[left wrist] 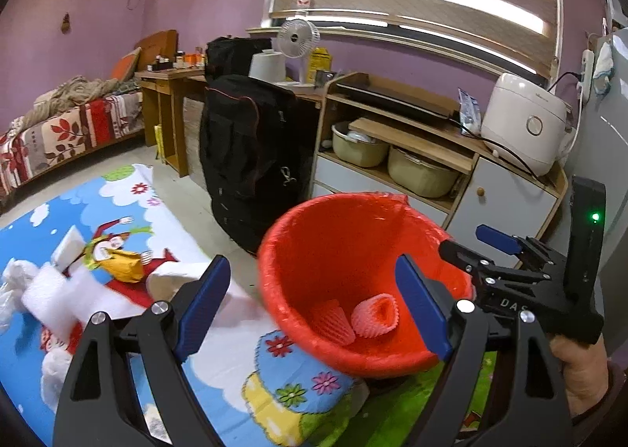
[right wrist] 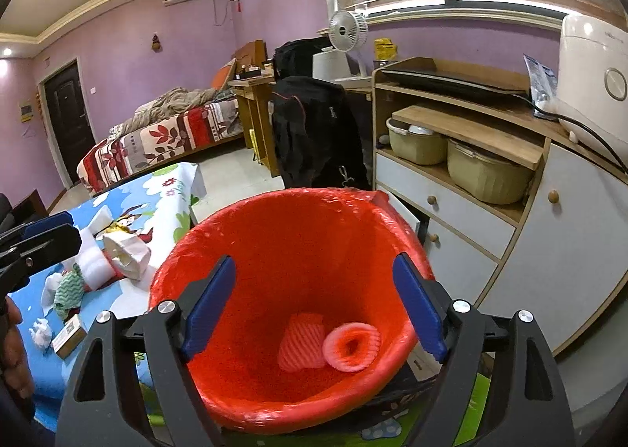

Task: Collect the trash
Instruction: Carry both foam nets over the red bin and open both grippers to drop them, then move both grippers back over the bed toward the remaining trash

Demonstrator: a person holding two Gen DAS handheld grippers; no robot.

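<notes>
Both grippers, left gripper (left wrist: 314,309) and right gripper (right wrist: 314,305), hang wide and empty over the red bin (right wrist: 204,235), two foam nets (right wrist: 351,345) inside; remaining trash (left wrist: 47,297) lies far left on the mat (left wrist: 219,364), and a careless reach could tip the bin

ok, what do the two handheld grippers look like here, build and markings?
Both match: black skeletal frames with triangular cutouts, silver round bolt heads, and flat blue ribbed pads on the fingers. The left gripper and right gripper look identical from their own cameras. In the left wrist view the right gripper's black handle block carries a lit green LED and white lettering.
</notes>
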